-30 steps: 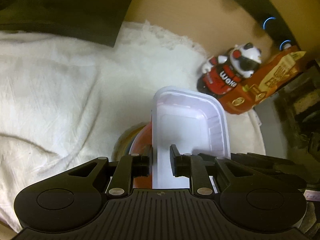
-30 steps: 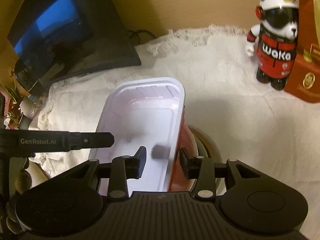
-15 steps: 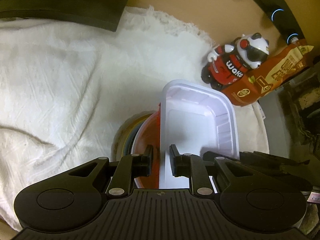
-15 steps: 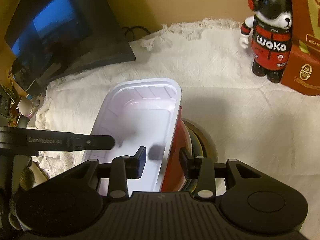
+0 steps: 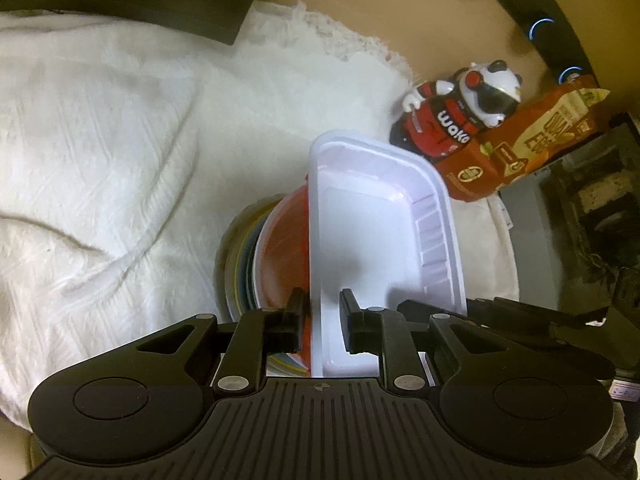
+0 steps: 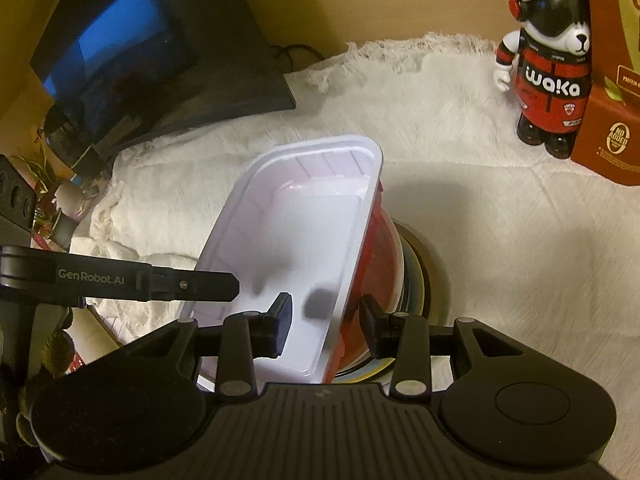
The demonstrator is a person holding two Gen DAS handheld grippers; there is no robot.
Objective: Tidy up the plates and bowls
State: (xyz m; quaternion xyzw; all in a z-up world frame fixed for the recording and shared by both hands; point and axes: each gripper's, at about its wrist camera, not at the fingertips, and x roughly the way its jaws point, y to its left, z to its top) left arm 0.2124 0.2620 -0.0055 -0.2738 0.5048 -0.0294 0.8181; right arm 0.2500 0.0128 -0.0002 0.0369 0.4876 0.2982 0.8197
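A white rectangular plastic tray sits tilted over a red bowl, which tops a stack of plates on a white cloth. My left gripper is shut on the tray's left long wall, one finger inside and one outside. On the opposite long wall my right gripper is shut, its inner finger inside the tray. The red bowl's edge shows by its outer finger. Each gripper's arm shows at the edge of the other's view.
The white cloth covers the table. A panda figure and a red-brown food box stand at the back right. A dark monitor sits at the back left. Clutter lies off the cloth's left edge.
Both grippers keep their hold on the tray. The left wrist view has tilted a little, and more of the red bowl now shows beside the tray.
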